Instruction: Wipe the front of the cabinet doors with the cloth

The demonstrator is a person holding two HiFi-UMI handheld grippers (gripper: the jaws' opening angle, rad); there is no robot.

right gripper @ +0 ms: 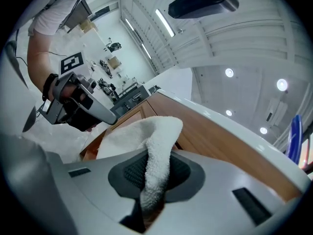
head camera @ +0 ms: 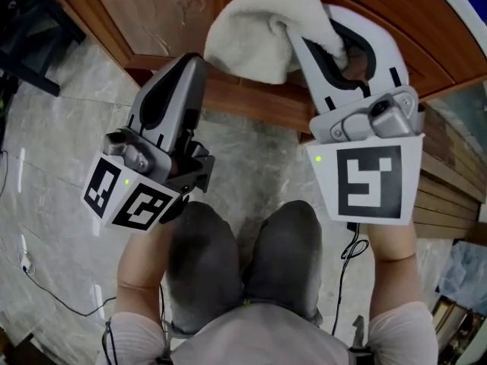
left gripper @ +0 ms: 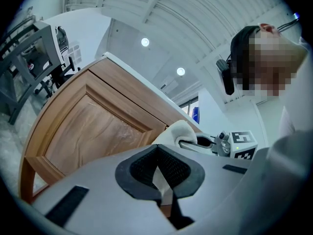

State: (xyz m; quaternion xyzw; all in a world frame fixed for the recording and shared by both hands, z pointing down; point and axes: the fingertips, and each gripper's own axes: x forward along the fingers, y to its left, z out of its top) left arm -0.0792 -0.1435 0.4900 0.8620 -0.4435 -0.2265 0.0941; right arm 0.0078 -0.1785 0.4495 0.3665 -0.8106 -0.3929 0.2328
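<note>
Towel in right gripper, at the cabinet front

White terry cloth (head camera: 255,33) is bunched, its long axis running sideways from the jaws toward the person's left, across the wooden cabinet door (head camera: 163,14) low down; contact unclear. Right gripper (right gripper: 155,173) is clenched on a fold and points up at the door. Left gripper (head camera: 190,65) is closed and empty, near the cloth, nose toward the bottom rail.

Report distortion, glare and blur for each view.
Head view: sharp and evenly lit, with texture showing on the cloth. Left gripper view: fisheye bends the cabinet door, and the ceiling lights are blown-out spots. Right gripper view: same curving, dark corners, cloth in focus between the jaws.
</note>
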